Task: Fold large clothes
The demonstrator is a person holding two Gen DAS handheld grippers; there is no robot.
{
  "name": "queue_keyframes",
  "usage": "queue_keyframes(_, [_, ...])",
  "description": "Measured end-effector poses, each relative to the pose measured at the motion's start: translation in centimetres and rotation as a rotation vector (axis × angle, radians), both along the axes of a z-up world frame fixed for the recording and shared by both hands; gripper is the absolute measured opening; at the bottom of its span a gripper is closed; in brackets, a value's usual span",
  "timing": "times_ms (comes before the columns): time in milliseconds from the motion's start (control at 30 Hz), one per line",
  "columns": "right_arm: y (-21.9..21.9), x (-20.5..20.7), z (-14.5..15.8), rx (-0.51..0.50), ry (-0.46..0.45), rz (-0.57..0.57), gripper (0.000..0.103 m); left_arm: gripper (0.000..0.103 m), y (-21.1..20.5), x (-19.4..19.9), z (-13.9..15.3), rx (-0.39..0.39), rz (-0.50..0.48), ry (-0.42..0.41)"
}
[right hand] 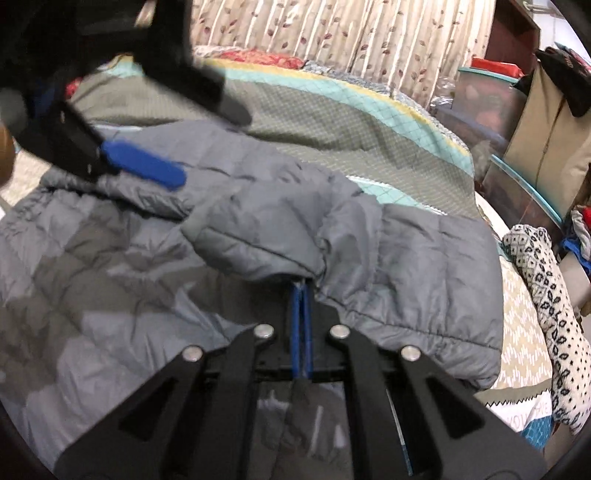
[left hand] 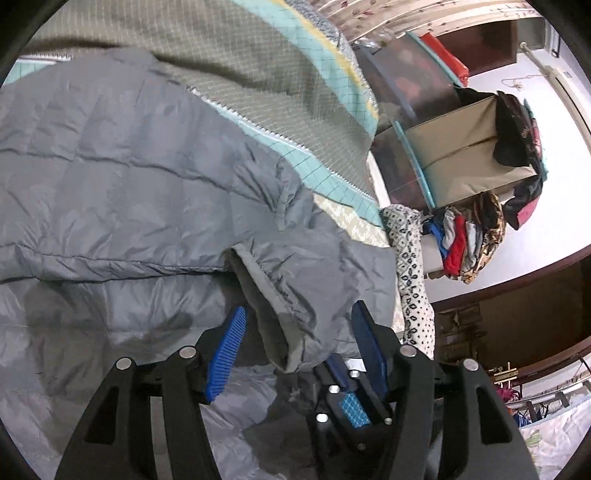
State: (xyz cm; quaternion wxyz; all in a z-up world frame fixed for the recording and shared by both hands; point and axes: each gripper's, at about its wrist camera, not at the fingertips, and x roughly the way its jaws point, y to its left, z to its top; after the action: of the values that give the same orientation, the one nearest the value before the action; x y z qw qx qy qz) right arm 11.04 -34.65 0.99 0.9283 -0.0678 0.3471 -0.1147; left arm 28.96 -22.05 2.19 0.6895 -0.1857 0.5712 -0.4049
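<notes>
My right claw [right hand: 302, 295] is clamped tight, its blue pads pressed together on a pinch of the grey puffer jacket [right hand: 155, 266] where a sleeve fold bunches just ahead of them. My left claw [left hand: 295, 332] stands apart, pads well spread; the sleeve cuff [left hand: 275, 325] hangs down between the two blue pads, and neither pad presses on it. In the right view that same left claw shows at the upper left, blurred, one blue pad [right hand: 144, 164] hovering over the jacket's far edge. The jacket lies spread across the bed, its quilted body toward the bed's left side and the folded sleeve reaching toward the right edge. Under it is a grey-green checked quilt [left hand: 236, 55] with a teal and yellow border along its far edge. At the bed's right edge a white cloth with a black pattern [right hand: 550, 295] drapes over the side. Beyond the bed stand clear storage bins [left hand: 406, 85], a beige box [left hand: 461, 147], and a pile of mixed clothes [left hand: 465, 240], and a leaf-print curtain [right hand: 351, 33] hangs behind the head of the bed.
</notes>
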Motion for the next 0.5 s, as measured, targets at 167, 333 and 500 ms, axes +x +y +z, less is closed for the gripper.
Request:
queue_keyframes(167, [-0.2,-0.6,1.0,0.015,-0.046,-0.019,0.002,0.077,-0.4,0.2,-1.9,-0.028,0.002,0.079])
queue_keyframes(333, [0.4,-0.9,1.7,0.028,-0.074,0.013,0.002,0.078,-1.4,0.1,-2.9,-0.123,-0.005,0.166])
queue_keyframes(500, [1.2,-0.7,1.7,0.013,-0.064,0.044,0.002,0.061,-2.2,-0.2,-1.9,-0.128,0.007,0.097])
